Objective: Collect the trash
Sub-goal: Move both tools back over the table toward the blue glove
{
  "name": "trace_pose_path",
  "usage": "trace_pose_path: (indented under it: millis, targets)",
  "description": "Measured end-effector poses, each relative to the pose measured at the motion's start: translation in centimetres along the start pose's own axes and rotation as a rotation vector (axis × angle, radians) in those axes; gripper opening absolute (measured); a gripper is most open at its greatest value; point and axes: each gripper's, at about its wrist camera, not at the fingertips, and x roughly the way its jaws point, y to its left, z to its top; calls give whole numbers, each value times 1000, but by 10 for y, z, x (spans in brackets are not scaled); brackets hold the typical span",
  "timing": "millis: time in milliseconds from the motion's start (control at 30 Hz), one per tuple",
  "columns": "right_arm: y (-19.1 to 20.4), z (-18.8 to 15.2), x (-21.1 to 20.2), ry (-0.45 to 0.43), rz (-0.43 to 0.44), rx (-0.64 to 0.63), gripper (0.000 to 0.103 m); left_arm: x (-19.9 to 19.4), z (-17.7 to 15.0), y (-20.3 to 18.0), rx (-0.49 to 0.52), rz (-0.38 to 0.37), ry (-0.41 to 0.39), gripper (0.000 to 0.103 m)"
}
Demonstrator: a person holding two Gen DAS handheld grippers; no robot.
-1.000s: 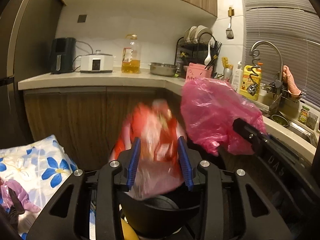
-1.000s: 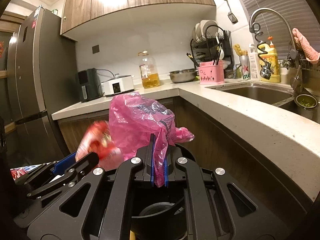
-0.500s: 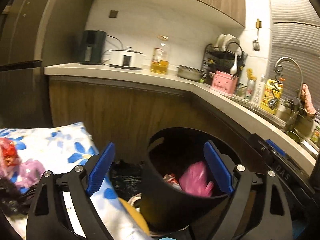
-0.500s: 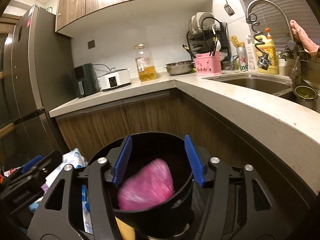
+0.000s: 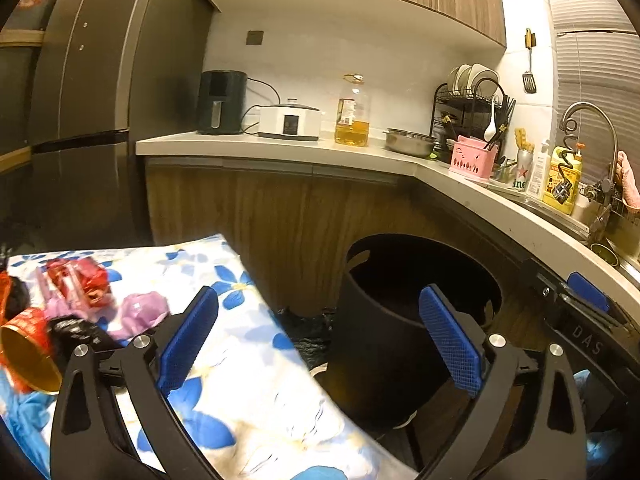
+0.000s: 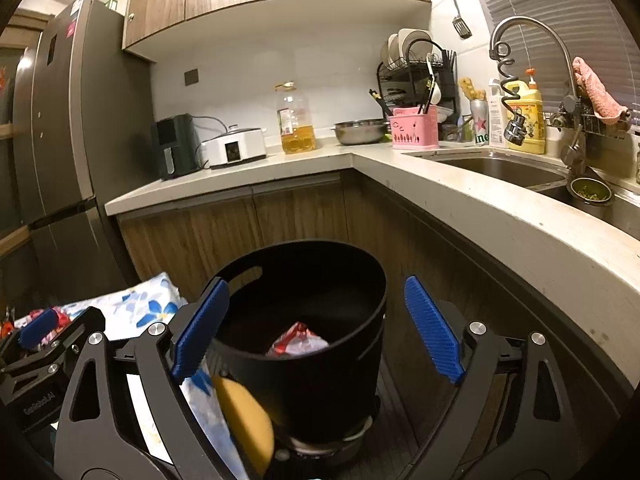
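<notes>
A black bin (image 5: 384,344) stands on the floor by the cabinets. In the right wrist view a red-and-white wrapper (image 6: 298,340) lies inside the bin (image 6: 320,384). My right gripper (image 6: 316,284) hangs over the bin's rim, jaws opening, nothing between them. My left gripper (image 5: 316,296) is beside the bin, jaws opening and empty. To its left, on a flowered cloth (image 5: 248,360), lie a red wrapper (image 5: 76,280), a purple bag (image 5: 140,316), a black bag (image 5: 76,332) and a red cup (image 5: 28,356). From the left wrist view the bin's inside is dark.
A yellow rounded thing (image 6: 244,420) leans by the bin's left side. The wooden cabinets (image 5: 280,232) and counter (image 6: 460,200) wrap around behind and to the right. A fridge (image 6: 60,160) stands at left. A sink (image 6: 500,164) and faucet (image 6: 532,36) are on the right.
Both grippers opened and let go of their bags: the red bag and the pink bag dropped into the bin. My left gripper swung left, bringing the flowered cloth and its trash into view.
</notes>
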Motion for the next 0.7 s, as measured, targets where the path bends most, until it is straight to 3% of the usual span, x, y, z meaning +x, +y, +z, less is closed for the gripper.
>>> trace_pose_path:
  millis: [267,700]
  targets:
    - [14,-13,-31,-4,-21,-7,90,-37,-15,12,35,55,-29,97]
    - [56,-42,-82,-46,58,-31,90,-96,-47,67,-33,189,-46,97]
